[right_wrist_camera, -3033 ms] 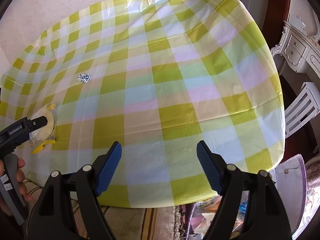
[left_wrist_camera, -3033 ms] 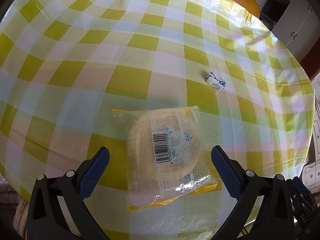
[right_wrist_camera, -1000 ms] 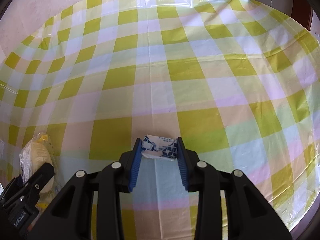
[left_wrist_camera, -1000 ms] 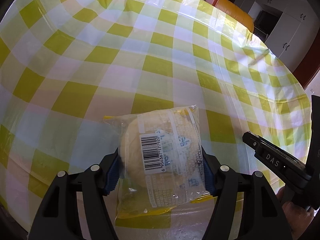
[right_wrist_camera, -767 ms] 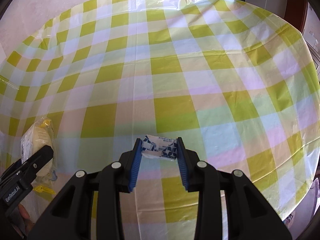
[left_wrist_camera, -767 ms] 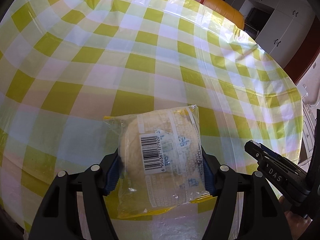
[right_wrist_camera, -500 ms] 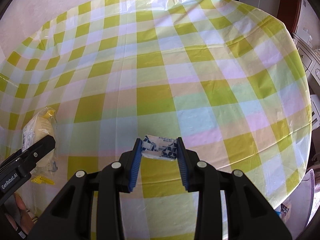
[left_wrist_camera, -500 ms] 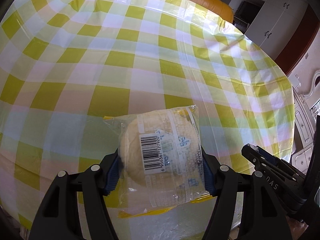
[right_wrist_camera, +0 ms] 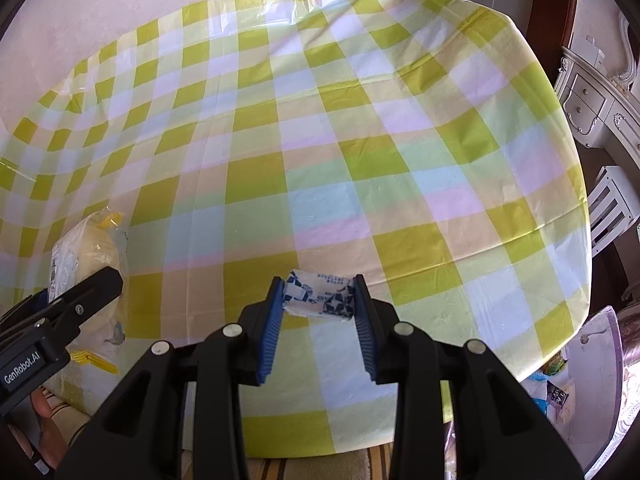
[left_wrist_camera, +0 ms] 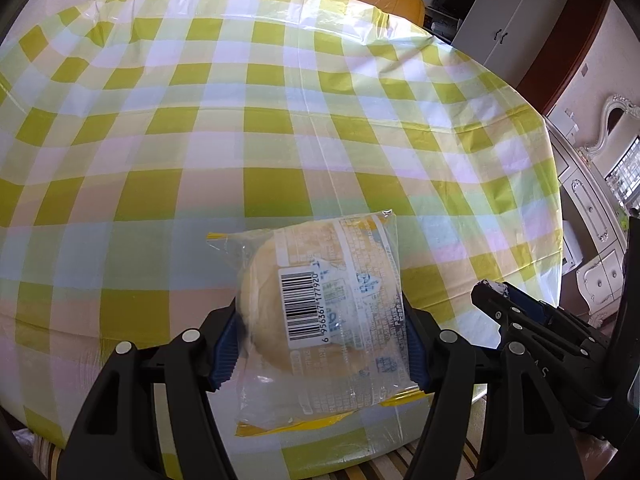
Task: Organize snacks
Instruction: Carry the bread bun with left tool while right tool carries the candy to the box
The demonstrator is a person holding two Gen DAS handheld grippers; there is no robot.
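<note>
My left gripper (left_wrist_camera: 320, 344) is shut on a clear, yellow-edged packet holding a round pale bun (left_wrist_camera: 320, 312) with a barcode label, held above the near edge of the table. The same bun packet (right_wrist_camera: 86, 256) shows at the left of the right wrist view, with the left gripper's fingers (right_wrist_camera: 92, 292) on it. My right gripper (right_wrist_camera: 319, 304) is shut on a small white and blue wrapped candy (right_wrist_camera: 319, 295), held above the table's near part. The right gripper's fingers (left_wrist_camera: 516, 312) show at the right of the left wrist view.
The round table (right_wrist_camera: 360, 128) has a yellow, green and white checked plastic cloth. An orange chair (left_wrist_camera: 372, 0) stands behind it. White carved furniture (right_wrist_camera: 600, 100) and a white chair (right_wrist_camera: 612, 208) stand to the right. A bag with packets (right_wrist_camera: 560, 388) lies on the floor at the lower right.
Both grippers closed on their snacks, the left on the bun packet and the right on the candy, and have since lifted and pulled back towards the table's near edge.
</note>
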